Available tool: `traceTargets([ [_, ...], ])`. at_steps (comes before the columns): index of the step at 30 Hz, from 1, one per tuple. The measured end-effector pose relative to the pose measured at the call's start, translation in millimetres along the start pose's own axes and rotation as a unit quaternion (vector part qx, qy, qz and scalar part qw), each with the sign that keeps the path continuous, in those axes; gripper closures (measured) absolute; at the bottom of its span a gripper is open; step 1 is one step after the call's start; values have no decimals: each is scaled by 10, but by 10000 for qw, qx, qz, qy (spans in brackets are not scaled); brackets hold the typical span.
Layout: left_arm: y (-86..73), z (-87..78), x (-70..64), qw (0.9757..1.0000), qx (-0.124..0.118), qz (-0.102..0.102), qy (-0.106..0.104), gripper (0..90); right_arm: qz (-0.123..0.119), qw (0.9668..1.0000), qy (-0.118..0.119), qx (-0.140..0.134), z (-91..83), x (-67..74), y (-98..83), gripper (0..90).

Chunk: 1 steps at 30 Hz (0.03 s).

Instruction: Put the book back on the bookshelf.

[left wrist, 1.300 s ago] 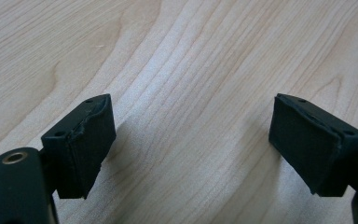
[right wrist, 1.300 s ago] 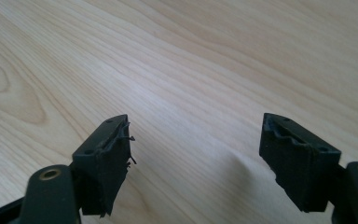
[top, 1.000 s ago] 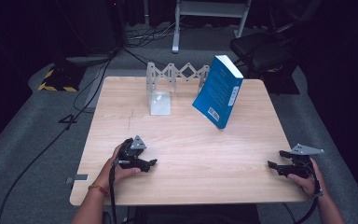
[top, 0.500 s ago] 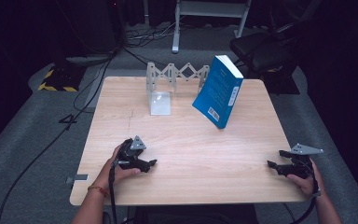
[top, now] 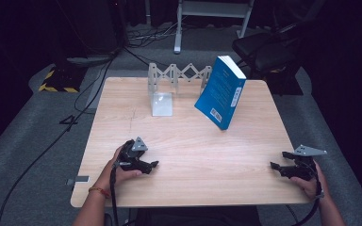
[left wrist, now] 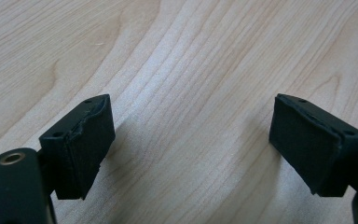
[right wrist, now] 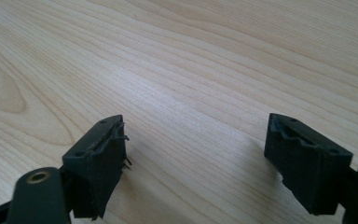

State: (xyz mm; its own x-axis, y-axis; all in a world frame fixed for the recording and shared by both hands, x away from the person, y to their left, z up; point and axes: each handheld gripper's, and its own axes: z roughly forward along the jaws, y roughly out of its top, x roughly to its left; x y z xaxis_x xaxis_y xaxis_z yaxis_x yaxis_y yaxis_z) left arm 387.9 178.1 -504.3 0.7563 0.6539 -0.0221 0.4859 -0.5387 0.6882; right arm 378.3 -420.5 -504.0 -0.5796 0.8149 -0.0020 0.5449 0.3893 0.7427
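1. Blue book (top: 220, 92) stands tilted at the far right of the surface (top: 193, 141), its top leaning back toward the white folding rack (top: 179, 75) behind it; whether the two touch cannot be told.
2. Nothing appears done yet, judging from how things lie: the book is untouched, and the clear bookend-like stand (top: 162, 103) sits to its left, apart from it.
3. Left tongs (top: 152, 165) rest on the near left part of the surface, held in the person's left hand (top: 122, 165), jaws spread apart with only bare wood between them, as the left gripper view confirms (left wrist: 191, 154).
4. Right tongs (top: 274, 166) lie at the near right edge in the right hand (top: 311, 181), jaws likewise wide apart and empty; the right gripper view (right wrist: 193, 163) shows plain wood grain ahead.
5. Both tongs are well apart from the book, which lies farther back, between them and somewhat nearer the right one.
6. All of the work looks left: reaching across, gripping the book, and moving or righting it.
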Motion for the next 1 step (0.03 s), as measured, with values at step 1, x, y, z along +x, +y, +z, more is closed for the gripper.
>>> traceTargets([
  [1, 0, 0, 0, 10000, 2, 3, 0, 145, 0, 10000, 0, 0, 0, 0, 0, 208],
])
